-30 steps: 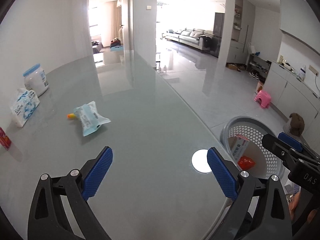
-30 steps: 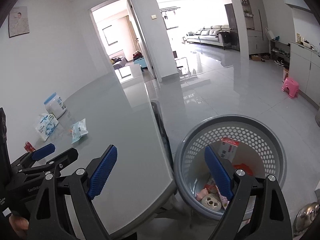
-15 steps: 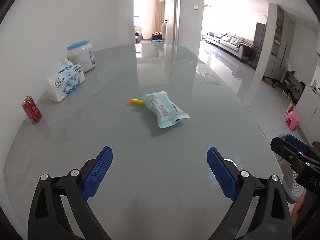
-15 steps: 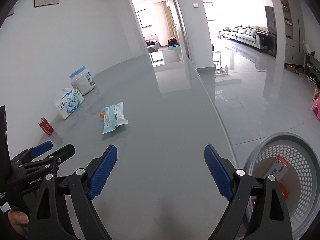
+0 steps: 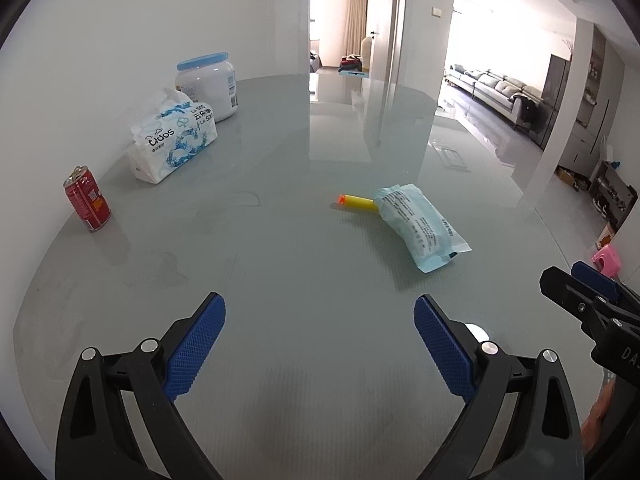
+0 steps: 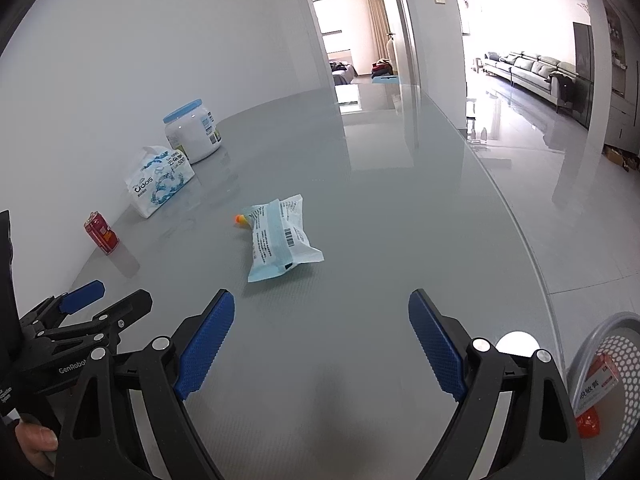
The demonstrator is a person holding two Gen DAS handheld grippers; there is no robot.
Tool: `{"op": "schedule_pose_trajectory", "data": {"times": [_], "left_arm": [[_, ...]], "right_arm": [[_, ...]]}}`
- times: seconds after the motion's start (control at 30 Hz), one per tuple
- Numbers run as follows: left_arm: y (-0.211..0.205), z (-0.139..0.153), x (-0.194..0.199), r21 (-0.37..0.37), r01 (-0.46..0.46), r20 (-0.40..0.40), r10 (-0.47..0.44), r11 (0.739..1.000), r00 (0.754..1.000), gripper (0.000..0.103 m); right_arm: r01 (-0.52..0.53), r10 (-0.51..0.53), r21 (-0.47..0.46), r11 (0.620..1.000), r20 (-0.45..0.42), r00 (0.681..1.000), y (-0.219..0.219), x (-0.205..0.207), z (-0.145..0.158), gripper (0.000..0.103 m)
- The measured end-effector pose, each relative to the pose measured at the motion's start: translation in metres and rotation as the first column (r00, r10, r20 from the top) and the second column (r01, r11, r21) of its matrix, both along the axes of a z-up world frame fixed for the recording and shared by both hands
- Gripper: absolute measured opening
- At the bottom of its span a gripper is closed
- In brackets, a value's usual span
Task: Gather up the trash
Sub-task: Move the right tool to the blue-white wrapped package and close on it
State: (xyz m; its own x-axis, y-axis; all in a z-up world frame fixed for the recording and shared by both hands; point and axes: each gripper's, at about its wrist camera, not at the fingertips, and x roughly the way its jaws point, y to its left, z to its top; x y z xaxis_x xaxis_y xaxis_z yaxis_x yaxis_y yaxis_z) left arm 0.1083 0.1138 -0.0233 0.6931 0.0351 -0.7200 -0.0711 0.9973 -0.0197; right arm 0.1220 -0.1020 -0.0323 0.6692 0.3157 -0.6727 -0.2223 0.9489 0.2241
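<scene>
Left wrist view. Left gripper (image 5: 319, 344) hovers low over the near part of the glass table (image 5: 304, 420), jaws spread wide, nothing between them. Packet (image 5: 420, 228) lies flat at mid-table, ahead and slightly right. A yellow stick (image 5: 357, 202) with an orange tip lies at its far left end, touching or tucked just under it; cannot tell which. Can (image 5: 87, 199) stands upright near the left edge. Tissue pack (image 5: 173, 140) and jar (image 5: 208, 84) sit farther back on the left, by the wall. Right gripper (image 5: 592, 304) shows at the right edge.

Right wrist view. Right gripper (image 6: 321, 342) is also released and empty, above the near table. Packet (image 6: 278, 238) lies ahead and left of centre, closer to this gripper's line than anything else. Basket (image 6: 624, 344) sits off the near right table edge, below table level, with a red-and-white box (image 6: 598, 378) and something orange inside.

Judgement: next target is probably the packet. Risks:
- Packet looks thin and slick on glass; jaws closing flat on it could push it away instead of pinching it.
- The stick is round; nudging the packet could roll it off.
- Both grippers sit close together; reaching for the same item could make them collide.
- Can, if grabbed high, could tip.
</scene>
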Motion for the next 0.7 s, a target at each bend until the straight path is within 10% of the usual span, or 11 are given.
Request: {"op": "schedule_pose_trajectory", "data": {"times": [0.7], "left_arm": [[0.040, -0.027, 0.055, -0.011, -0.049, -0.039, 0.049, 0.999, 0.998, 0.094]], "right_arm": [[-0.083, 0.078, -0.082, 0.993, -0.067, 0.995, 0.065, 0.083, -0.024, 0.085]]}}
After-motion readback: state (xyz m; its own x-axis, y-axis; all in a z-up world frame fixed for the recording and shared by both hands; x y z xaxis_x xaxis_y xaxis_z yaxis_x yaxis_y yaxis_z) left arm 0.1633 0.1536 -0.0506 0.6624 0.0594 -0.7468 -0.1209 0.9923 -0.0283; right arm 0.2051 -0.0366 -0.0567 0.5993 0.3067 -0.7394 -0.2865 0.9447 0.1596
